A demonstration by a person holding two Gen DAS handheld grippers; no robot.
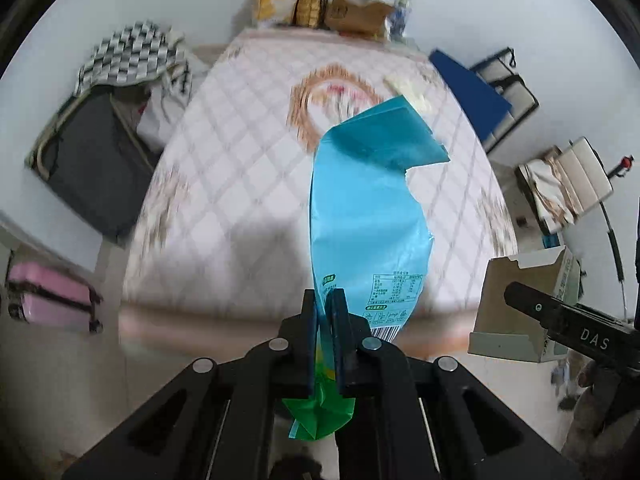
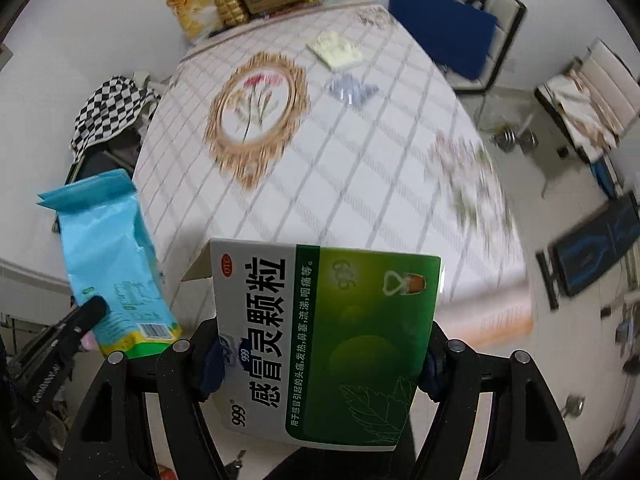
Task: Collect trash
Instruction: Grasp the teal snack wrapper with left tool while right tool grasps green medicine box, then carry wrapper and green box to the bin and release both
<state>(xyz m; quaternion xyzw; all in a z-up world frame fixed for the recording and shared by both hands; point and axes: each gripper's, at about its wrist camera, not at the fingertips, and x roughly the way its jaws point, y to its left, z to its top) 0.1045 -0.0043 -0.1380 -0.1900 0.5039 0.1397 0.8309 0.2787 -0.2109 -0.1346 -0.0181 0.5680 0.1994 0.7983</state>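
Blue wrapper (image 1: 360,216) pinched between left jaws; green box (image 2: 328,344) spans right jaws.

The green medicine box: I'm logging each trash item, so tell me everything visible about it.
The green medicine box is a flat cardboard carton, white at one end and green with a leaf drawing over the rest, printed with large Chinese characters and "999". One end flap stands open, showing brown inner card. The right tongs hold it by its two side edges, off the table, printed face toward the camera. Nothing else touches it.
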